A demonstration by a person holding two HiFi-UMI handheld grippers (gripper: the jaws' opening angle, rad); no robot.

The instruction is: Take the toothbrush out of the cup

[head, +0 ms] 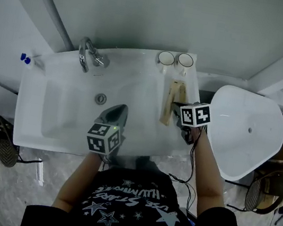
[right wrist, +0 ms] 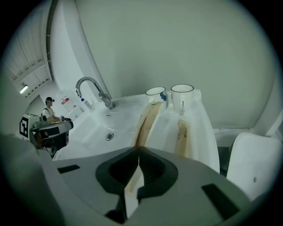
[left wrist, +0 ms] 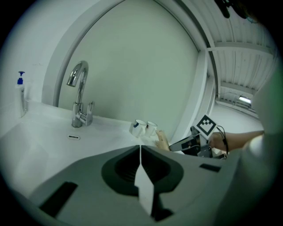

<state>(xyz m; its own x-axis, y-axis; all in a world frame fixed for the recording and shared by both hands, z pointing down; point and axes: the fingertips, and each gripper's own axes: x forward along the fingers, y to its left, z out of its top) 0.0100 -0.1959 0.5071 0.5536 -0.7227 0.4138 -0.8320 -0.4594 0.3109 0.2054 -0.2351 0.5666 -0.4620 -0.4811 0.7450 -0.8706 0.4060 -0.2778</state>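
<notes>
A black star-printed shirt (head: 126, 204) fills the bottom centre. Above it the left gripper (head: 122, 106), its grey jaws pressed together on nothing, hangs over the glossy white sink (head: 62, 107). At right of centre the right gripper (head: 174, 105), likewise closed and empty, sits by pale wooden slats (head: 171, 101). At upper centre stand two round white cups (head: 165, 58). A small blue bit (right wrist: 163, 96) shows at the left one, but the toothbrush itself cannot be made out.

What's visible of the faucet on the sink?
The faucet looks like polished chrome metal. It has an upright base, a tall gooseneck spout that arcs forward over the white sink, and a short lever handle sticking out from the base, to the right in the head view. It stands upright on the sink's back rim, well left of the white cups. No water can be seen running from it. Nothing but the sink touches it.
</notes>
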